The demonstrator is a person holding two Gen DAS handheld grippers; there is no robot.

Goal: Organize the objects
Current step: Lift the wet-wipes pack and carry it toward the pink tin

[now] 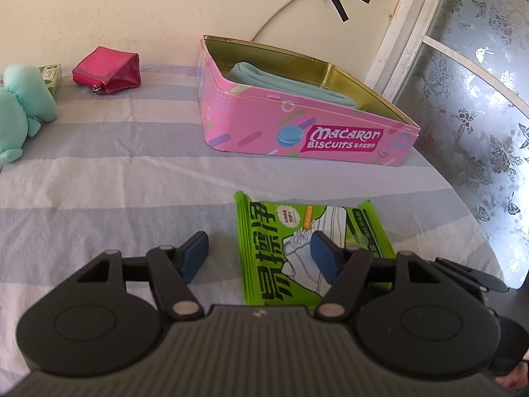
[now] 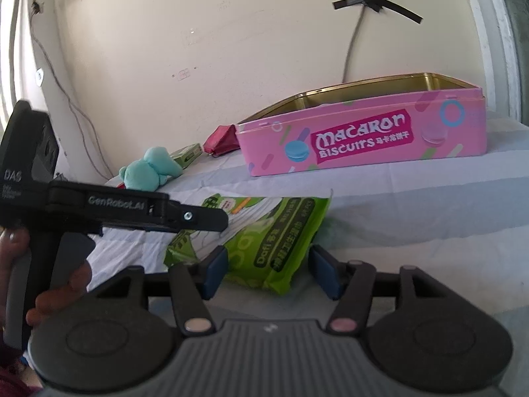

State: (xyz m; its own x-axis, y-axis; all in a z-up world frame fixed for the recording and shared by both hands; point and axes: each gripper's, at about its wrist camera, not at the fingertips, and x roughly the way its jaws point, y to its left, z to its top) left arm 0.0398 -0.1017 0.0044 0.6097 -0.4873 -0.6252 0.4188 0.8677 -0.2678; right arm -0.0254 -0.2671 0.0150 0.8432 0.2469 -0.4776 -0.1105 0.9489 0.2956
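- Fingers of right gripper (image 2: 269,269) stand apart, astride near end of the green wet-wipe pack (image 2: 264,241); left pad looks at or against the pack's side, right pad (image 2: 322,273) has a small gap, so no firm pinch that I can tell.
- Pack lies flat on the striped sheet (image 1: 115,178), just in front of the pink Macaron Biscuits tin (image 1: 297,122), apart from it; long axis runs roughly toward the tin.
- Left gripper (image 1: 258,256): fingers also apart, nothing clamped. Right pad (image 1: 325,258) sits over the pack's printed face, left pad (image 1: 195,253) over bare sheet, so pack is off-centre w/ respect to it.
- Judgement: right gripper is better lined up; pack should go fwd into the tin.
- Tin is open, teal cloth (image 1: 281,82) folded inside.
- Left of tin: magenta zip pouch (image 1: 107,71), small green box (image 1: 51,76), teal plush toy (image 1: 20,109).
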